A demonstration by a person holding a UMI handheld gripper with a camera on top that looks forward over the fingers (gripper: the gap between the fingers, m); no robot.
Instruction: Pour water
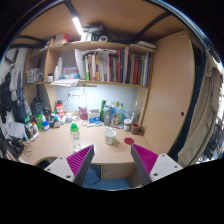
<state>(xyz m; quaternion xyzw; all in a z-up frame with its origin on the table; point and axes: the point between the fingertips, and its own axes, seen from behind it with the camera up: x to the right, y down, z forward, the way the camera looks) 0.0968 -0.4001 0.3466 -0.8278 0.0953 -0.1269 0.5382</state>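
Observation:
A clear bottle with a green cap [74, 132] stands on the wooden desk [60, 145], beyond my left finger. To its right sits a small white cup [110, 136], with a round red coaster [128, 141] beside it. My gripper [113, 164] hangs well in front of the desk edge, open, with nothing between its magenta pads [80, 160]. Through the gap between the fingers I see the desk front and the floor below.
Many bottles and jars [48, 113] crowd the back of the desk. A bookshelf [105, 66] full of books hangs above it, under a ceiling light [78, 26]. A wooden cabinet [170, 85] stands at the right. Clutter lines the left side.

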